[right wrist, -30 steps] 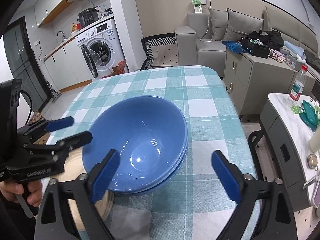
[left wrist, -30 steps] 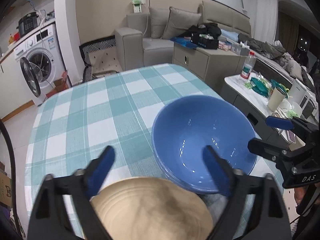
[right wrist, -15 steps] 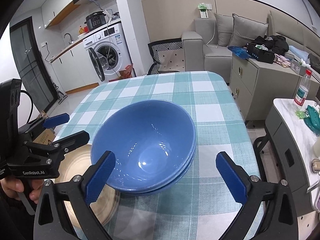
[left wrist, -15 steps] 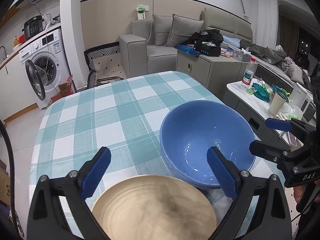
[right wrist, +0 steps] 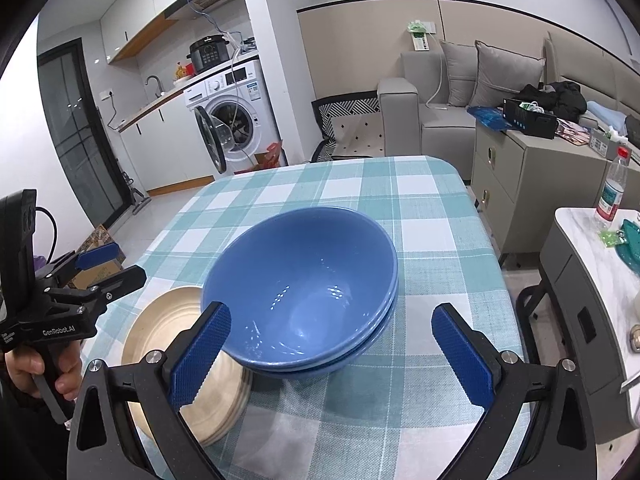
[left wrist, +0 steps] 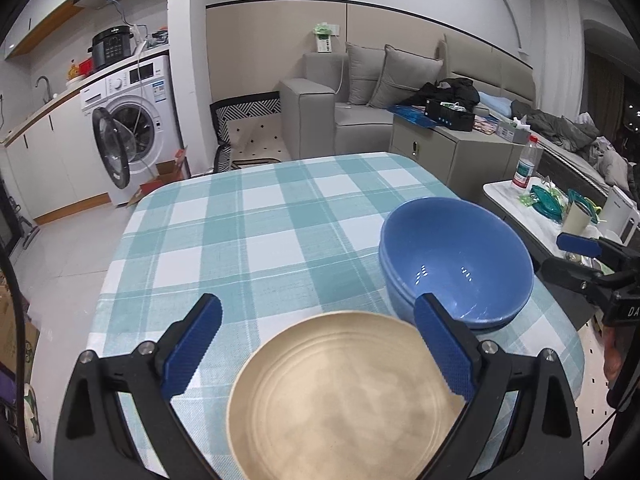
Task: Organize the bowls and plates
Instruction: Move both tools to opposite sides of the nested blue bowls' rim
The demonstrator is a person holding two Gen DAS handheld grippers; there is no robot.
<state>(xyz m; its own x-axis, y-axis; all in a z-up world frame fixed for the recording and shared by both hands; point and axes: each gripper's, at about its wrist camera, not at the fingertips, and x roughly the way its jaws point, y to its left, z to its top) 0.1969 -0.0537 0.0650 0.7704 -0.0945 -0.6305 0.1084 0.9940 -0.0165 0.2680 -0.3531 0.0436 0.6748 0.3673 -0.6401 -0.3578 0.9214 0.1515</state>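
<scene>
Blue nested bowls [right wrist: 304, 292] sit on the near right part of the checked tablecloth [left wrist: 256, 232], one inside the other, so you already have them as a single stack; from the layered rims there look to be two or three, and you cannot tell which. Just beside them on the left lie the beige plates [left wrist: 340, 396], also piled: the right wrist view shows several edges at the stack's side. The two stacks look to be touching or nearly so, the bowl's flare overhanging the plate rim, which keeps all the crockery grouped at your end of the table.

Your left gripper [left wrist: 318, 346] hangs above the plates with its blue pads spread wide, holding nothing; the right pad sits in front of the bowl's near rim in that view. Your right gripper [right wrist: 330, 354] hovers in front of the bowls, likewise wide apart and empty, the gap broad enough to frame most of the bowl. Neither tool touches any dish.

As a judgement, the sorting seems close to finished: like sits with like, and nothing loose shows on the cloth. If you mean to shift a stack, grip a rim squarely, since glazed bowls nested loosely may slide.

Beyond the table stand a washing machine [right wrist: 236, 120] with its door ajar, a grey sofa [left wrist: 360, 108] and a side cabinet [right wrist: 532, 176].
</scene>
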